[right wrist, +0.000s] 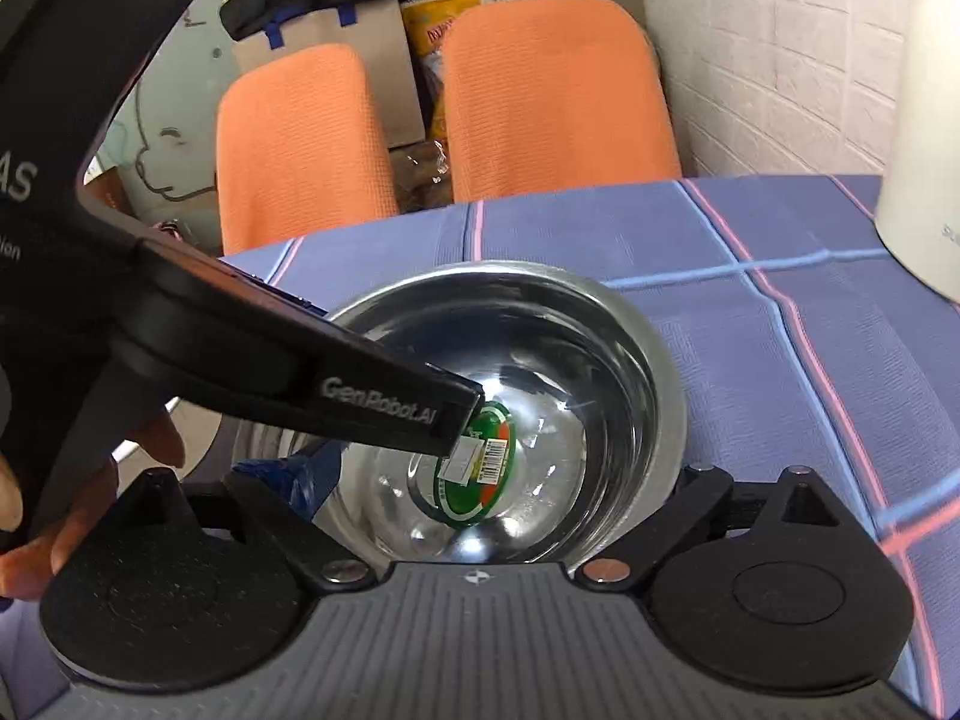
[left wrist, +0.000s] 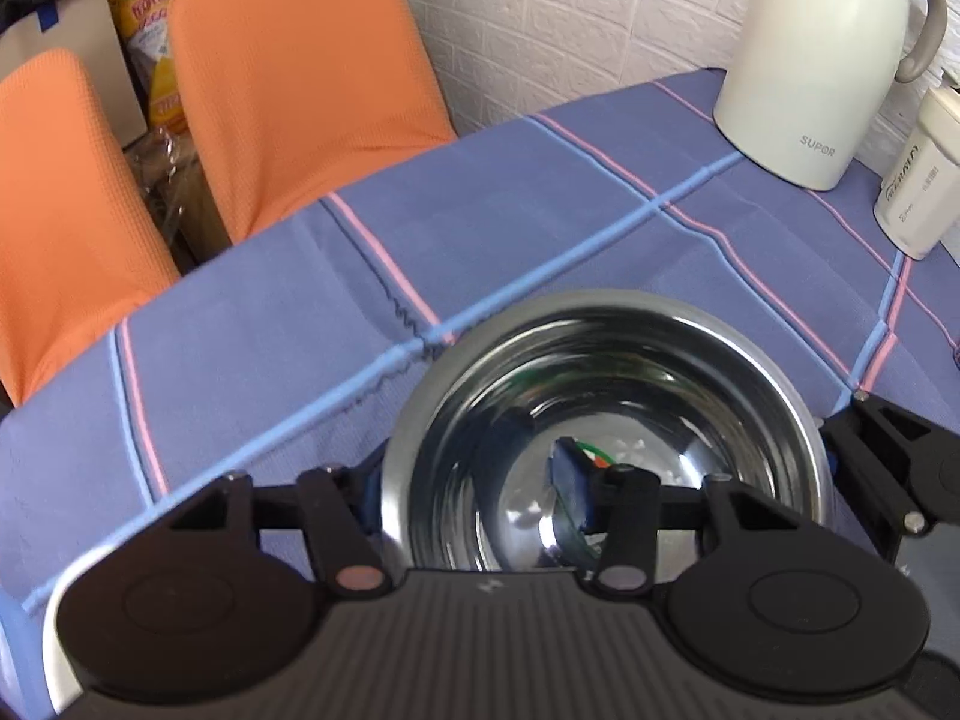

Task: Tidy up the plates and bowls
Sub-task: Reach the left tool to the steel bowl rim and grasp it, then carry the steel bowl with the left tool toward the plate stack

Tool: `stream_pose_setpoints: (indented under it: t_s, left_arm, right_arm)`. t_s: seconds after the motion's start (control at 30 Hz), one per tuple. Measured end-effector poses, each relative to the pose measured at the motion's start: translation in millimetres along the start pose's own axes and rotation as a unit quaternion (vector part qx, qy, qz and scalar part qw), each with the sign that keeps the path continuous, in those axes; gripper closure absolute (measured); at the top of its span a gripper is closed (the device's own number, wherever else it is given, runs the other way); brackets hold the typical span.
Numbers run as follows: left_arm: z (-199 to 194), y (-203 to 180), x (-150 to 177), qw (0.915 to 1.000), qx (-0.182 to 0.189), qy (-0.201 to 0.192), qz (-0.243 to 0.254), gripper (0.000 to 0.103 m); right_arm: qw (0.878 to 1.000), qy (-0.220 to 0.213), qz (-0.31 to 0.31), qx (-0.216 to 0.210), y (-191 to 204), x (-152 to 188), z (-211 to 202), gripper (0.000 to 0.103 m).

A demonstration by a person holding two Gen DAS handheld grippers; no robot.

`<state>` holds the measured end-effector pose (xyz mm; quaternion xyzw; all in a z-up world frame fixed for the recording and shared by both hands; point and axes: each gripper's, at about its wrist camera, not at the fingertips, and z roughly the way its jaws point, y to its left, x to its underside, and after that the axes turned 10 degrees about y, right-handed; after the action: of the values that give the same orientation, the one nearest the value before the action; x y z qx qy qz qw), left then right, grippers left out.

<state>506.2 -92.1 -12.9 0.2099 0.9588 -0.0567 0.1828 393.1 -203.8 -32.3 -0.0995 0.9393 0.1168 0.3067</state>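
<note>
Steel bowl [left wrist: 606, 420] on the checked tablecloth [left wrist: 480, 228], both grippers crowded around it.

The left gripper [left wrist: 480, 486] looks clamped on the bowl's near-left rim: one blue-padded finger sits outside the wall, the other reaches down inside, so it's narrow with just the wall between. In the right wrist view that same finger, marked GenRobot.AI, slants in from the left over the bowl [right wrist: 510, 408], and its tip hangs above the green label [right wrist: 480, 468] stuck to the bottom. The right gripper [right wrist: 480, 540] sits at the bowl's near edge with its linkages on both sides, but the fingertips are hidden, so can't tell how wide it is. White kettle [left wrist: 816, 60] and a small white container [left wrist: 918, 180] stand at the far right, well apart from the bowl. Two orange chairs [left wrist: 300, 72] behind the table. A person's fingers [right wrist: 90, 510] show at lower left.
</note>
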Motion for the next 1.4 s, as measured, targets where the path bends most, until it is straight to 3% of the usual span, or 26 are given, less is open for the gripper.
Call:
stream_pose_setpoints:
  t_s: [0.13, 0.33, 0.57, 0.93, 1.27, 1.37, 1.4]
  left_arm:
    - [-5.1, -2.6, 5.2, 0.9999, 0.010, 0.010, -0.005, 0.055]
    - [-37.6, -28.6, 33.6, 0.9999, 0.009, -0.001, 0.010, 0.055]
    - [-69.7, -54.6, 97.0, 0.9996, 0.026, 0.004, 0.009, 0.053]
    - [-90.5, -76.1, 193.1, 0.9994, 0.031, 0.015, -0.003, 0.050]
    - [-90.2, -81.8, 226.9, 0.9986, 0.051, 0.007, -0.009, 0.048]
    - [-88.5, -84.2, 226.7, 0.9987, 0.051, 0.000, -0.007, 0.040]
    - [-89.4, -83.7, 225.9, 0.9990, 0.045, -0.003, -0.009, 0.034]
  right_arm:
    - [0.999, 0.014, 0.025, -0.025, -0.4, 7.4, -14.4, 0.019]
    - [1.000, 0.002, 0.016, -0.010, 15.0, 34.1, -49.9, 0.017]
    - [0.999, 0.000, 0.035, -0.020, 26.5, 87.2, -92.7, 0.017]
    - [0.998, 0.017, 0.035, -0.048, 54.3, 158.0, -120.3, 0.016]
    - [0.998, 0.031, 0.015, -0.051, 62.7, 184.9, -125.7, 0.016]
    - [0.997, 0.040, 0.023, -0.057, 59.4, 188.5, -125.7, 0.017]
    - [0.997, 0.041, 0.023, -0.059, 58.4, 188.3, -128.0, 0.018]
